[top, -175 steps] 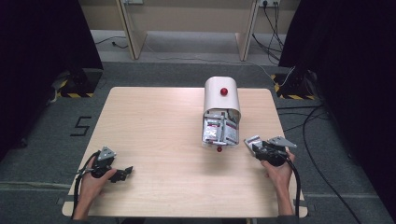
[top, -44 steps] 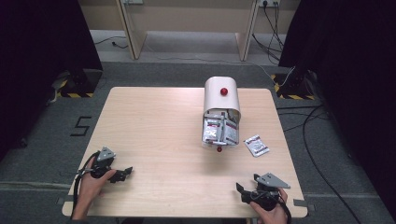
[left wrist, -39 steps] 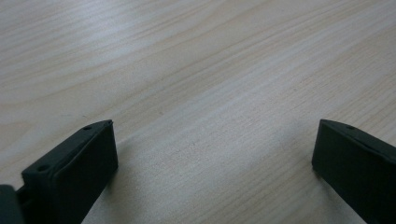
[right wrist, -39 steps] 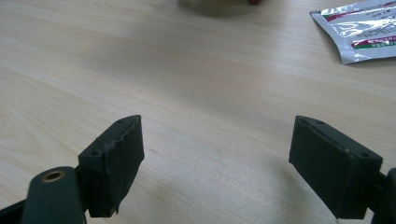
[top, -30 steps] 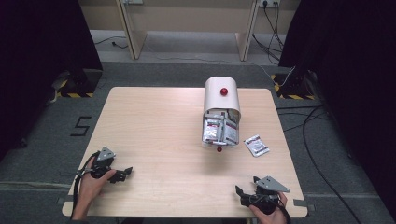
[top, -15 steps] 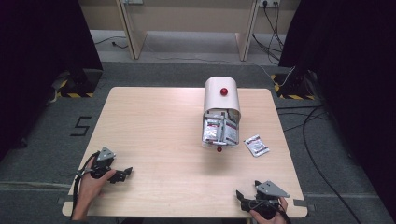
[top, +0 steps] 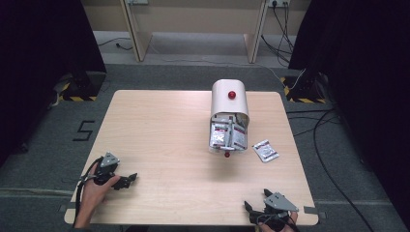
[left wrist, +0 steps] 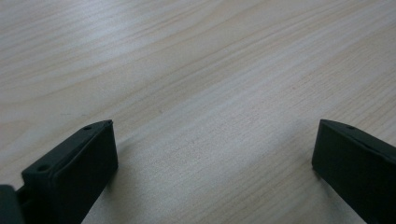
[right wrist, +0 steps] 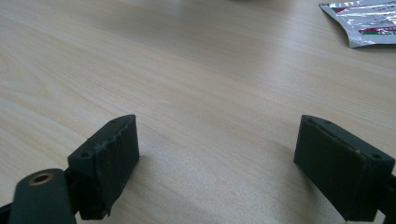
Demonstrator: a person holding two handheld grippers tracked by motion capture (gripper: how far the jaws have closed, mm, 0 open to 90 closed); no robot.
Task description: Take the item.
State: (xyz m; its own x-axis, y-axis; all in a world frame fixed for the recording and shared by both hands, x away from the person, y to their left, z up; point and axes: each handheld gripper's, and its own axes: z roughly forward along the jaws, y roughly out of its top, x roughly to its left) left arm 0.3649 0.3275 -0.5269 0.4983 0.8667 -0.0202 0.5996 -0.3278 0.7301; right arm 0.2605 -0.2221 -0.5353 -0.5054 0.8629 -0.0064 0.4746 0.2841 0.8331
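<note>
Grey carpet runs round a pale wooden table (top: 159,130), with dark curtains at both sides and wooden furniture legs beyond the far edge. Cables trail over the floor past the table's right edge, and a "5" is marked on the carpet off its left edge.

Largest on the table is a white dispenser (top: 228,104) with a rounded top and a red knob, standing right of the middle, nearer the far edge. Its open front faces the near edge and is packed with silver sachets (top: 226,135). A single sachet (top: 266,150) lies flat on the wood just beside the dispenser's front, toward the right edge, apart from it; in the right gripper view the same sachet (right wrist: 366,18) shows at the top right, well ahead of the jaws.

At the near right corner sits the right gripper (top: 255,206), held by a hand at the table's near edge. Its jaws are spread wide, bare wood between them, nothing gripped. At the near left corner the left gripper (top: 128,180) rests low on the wood in the person's hand, jaws likewise wide apart and empty, well away from the sachet.
</note>
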